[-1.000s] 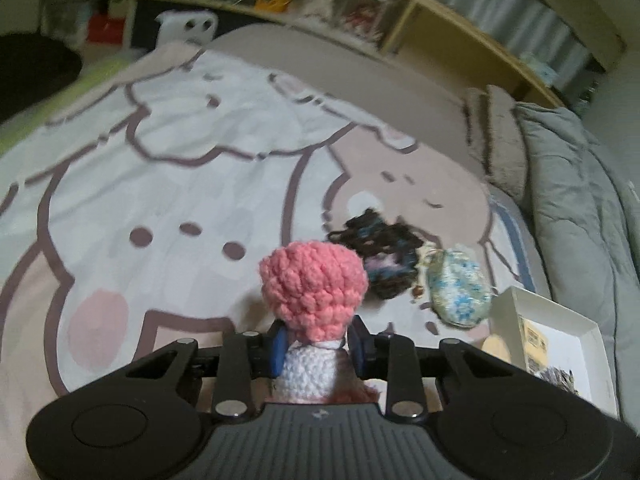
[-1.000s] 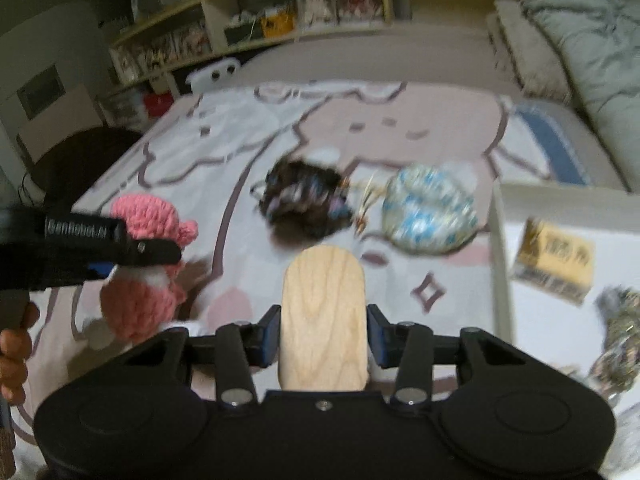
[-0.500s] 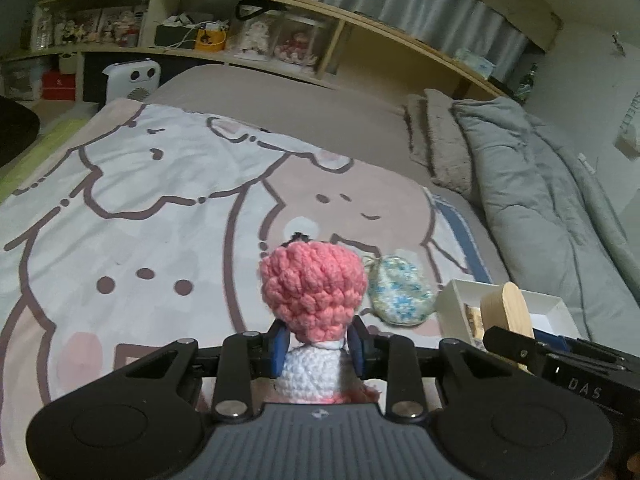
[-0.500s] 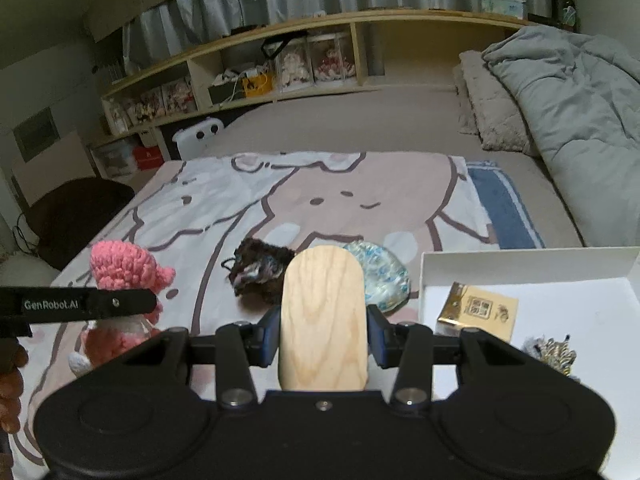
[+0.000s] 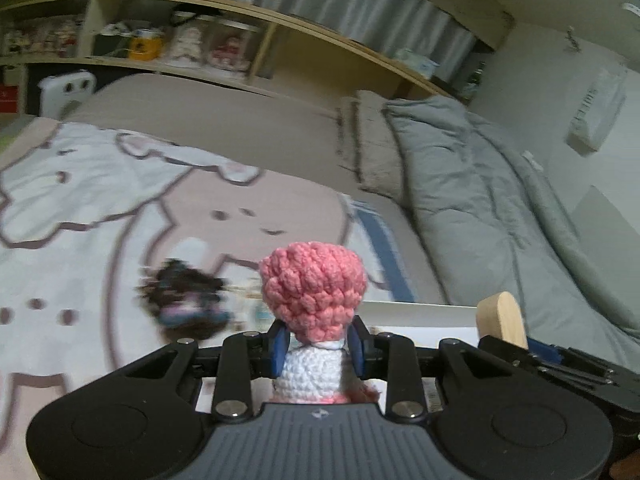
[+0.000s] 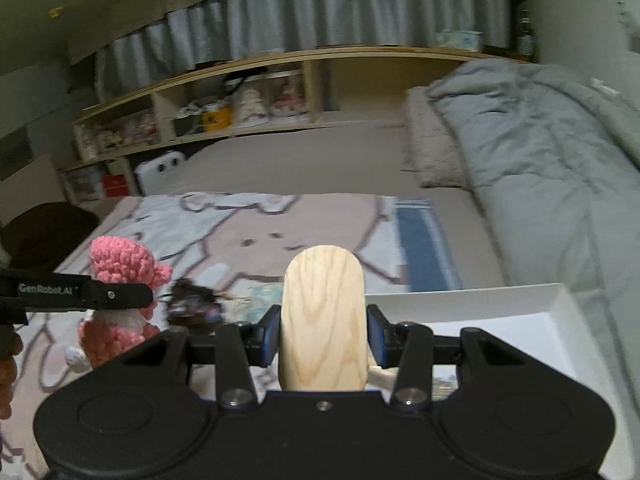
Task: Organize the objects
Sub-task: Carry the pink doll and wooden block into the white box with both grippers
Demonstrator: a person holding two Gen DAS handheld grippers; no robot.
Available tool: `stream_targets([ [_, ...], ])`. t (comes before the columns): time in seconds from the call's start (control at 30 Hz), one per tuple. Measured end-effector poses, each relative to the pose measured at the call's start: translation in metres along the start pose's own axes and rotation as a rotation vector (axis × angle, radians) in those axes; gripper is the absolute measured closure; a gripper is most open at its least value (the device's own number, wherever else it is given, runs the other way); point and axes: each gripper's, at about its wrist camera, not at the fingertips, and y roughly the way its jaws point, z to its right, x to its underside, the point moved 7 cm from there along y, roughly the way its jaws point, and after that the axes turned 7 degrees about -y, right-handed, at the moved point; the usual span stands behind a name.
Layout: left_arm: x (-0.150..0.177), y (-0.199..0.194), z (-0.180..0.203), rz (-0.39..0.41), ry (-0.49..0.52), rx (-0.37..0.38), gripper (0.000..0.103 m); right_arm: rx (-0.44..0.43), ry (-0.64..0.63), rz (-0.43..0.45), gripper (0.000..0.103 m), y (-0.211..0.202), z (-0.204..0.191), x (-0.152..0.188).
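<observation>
My left gripper (image 5: 319, 346) is shut on a pink and white crocheted doll (image 5: 314, 292), held upright above the bed. The same doll (image 6: 120, 268) shows at the left of the right wrist view, clamped in the left gripper's black finger (image 6: 108, 294). My right gripper (image 6: 323, 334) is shut on a rounded wooden piece (image 6: 323, 320), which also shows at the right of the left wrist view as the wooden piece (image 5: 502, 318). A white box (image 6: 520, 304) lies below and to the right of it.
A dark fuzzy pouch (image 5: 186, 304) lies on the cartoon-print blanket (image 5: 100, 200), with a floral pouch (image 6: 260, 294) beside it, mostly hidden. A grey duvet (image 5: 500, 200) is piled at the right. Wooden shelves (image 6: 240, 96) run along the far wall.
Both grippers have risen and swung toward the right, keeping their holds. The white box now lies just beyond both, and the two pouches have slid left and lower in view.
</observation>
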Motion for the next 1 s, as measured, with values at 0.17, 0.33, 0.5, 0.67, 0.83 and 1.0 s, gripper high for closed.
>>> stream_targets([
  [0.17,0.003,0.027,0.044,-0.005,0.007,0.08,0.071,0.073,0.053,-0.014,0.058,0.001,0.04,0.009],
  [0.33,0.0,0.054,0.083,-0.009,0.031,0.133,0.071,0.121,0.095,-0.019,0.058,0.004,0.068,0.016],
  [0.5,-0.001,0.081,0.12,-0.016,0.063,0.189,0.071,0.167,0.115,-0.029,0.058,0.007,0.09,0.023],
  [0.67,0.003,0.111,0.152,-0.033,0.09,0.243,0.071,0.218,0.14,-0.04,0.058,0.006,0.114,0.032],
  [0.83,0.011,0.136,0.178,-0.048,0.1,0.307,0.071,0.287,0.159,-0.062,0.058,0.008,0.138,0.043],
  [1.0,0.035,0.169,0.196,-0.132,0.065,0.353,0.071,0.352,0.186,-0.094,0.058,0.009,0.162,0.056],
])
